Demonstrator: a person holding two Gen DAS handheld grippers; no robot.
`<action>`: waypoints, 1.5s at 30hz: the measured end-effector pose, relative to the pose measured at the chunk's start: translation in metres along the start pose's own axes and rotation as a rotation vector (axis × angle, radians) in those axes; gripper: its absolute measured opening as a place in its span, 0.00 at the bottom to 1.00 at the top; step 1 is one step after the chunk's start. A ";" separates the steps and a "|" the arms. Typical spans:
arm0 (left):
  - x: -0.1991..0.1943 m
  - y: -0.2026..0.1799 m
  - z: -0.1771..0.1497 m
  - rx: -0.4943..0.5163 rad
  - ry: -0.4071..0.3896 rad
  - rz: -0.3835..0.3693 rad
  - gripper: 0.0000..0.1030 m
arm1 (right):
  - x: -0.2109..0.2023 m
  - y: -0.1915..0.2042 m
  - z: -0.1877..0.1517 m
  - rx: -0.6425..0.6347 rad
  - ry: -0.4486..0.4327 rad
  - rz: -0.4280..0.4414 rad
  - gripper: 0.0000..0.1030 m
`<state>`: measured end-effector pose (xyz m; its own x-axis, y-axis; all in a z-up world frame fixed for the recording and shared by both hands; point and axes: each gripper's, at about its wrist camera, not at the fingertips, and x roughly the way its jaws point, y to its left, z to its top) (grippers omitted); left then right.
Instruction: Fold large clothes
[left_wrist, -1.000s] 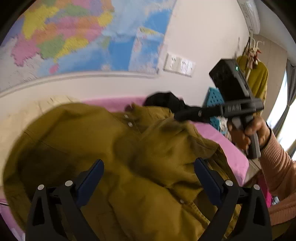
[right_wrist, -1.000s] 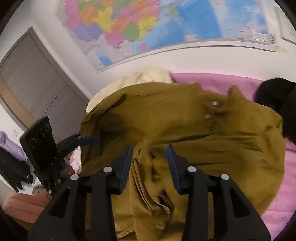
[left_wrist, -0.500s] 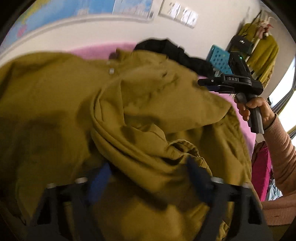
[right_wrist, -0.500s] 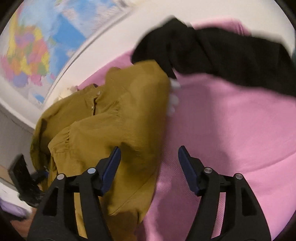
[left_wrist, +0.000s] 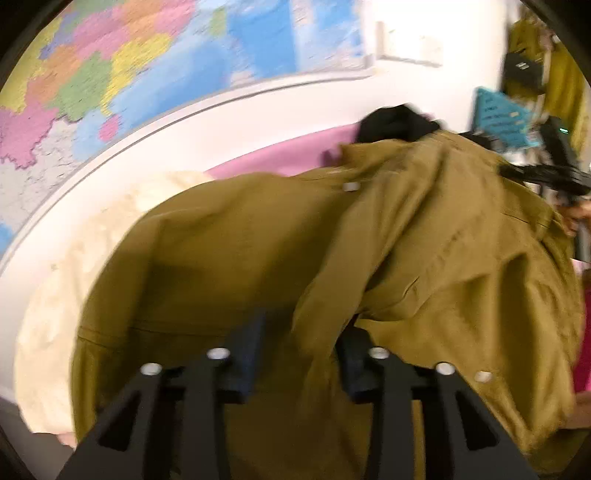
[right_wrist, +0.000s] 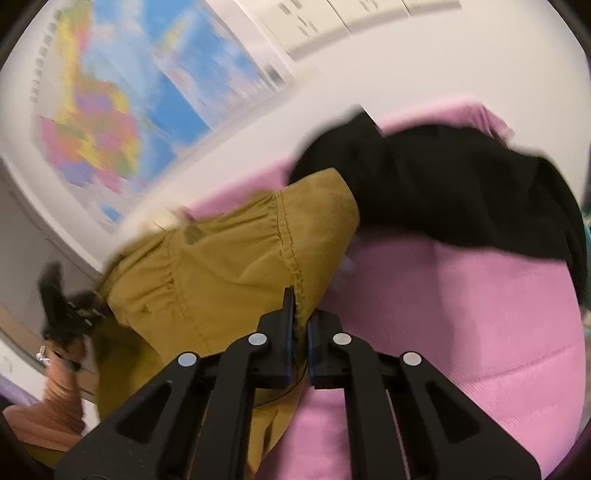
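Left tool (left_wrist: 301, 350) tips — under jacket (left_wrist: 424, 258) fold

Nothing legible here, honestly. The wall map (left_wrist: 110, 70) is just coloured blobs in both views, with any place names smeared by blur. The white sheet (right_wrist: 332, 22) beside it in the right wrist view has dark marks that could be print, but I can't make out a single letter.

Bright even indoor light; motion blur throughout; fisheye-warped, dark corners.
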<state>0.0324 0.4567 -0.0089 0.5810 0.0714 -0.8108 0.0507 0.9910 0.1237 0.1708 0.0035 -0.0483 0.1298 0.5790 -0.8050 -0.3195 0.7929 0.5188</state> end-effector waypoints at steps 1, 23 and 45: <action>0.008 0.007 0.000 -0.034 0.018 0.028 0.56 | 0.010 -0.009 -0.005 0.033 0.024 -0.016 0.06; 0.010 0.011 -0.011 -0.122 -0.027 0.007 0.64 | -0.015 0.076 -0.018 -0.203 -0.130 -0.239 0.44; -0.083 0.097 -0.149 -0.380 -0.069 0.218 0.10 | 0.115 0.352 -0.142 -0.786 0.322 0.484 0.54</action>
<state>-0.1322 0.5640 -0.0146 0.5984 0.2886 -0.7474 -0.3739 0.9256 0.0580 -0.0598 0.3222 0.0007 -0.4054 0.6366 -0.6561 -0.8205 0.0632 0.5682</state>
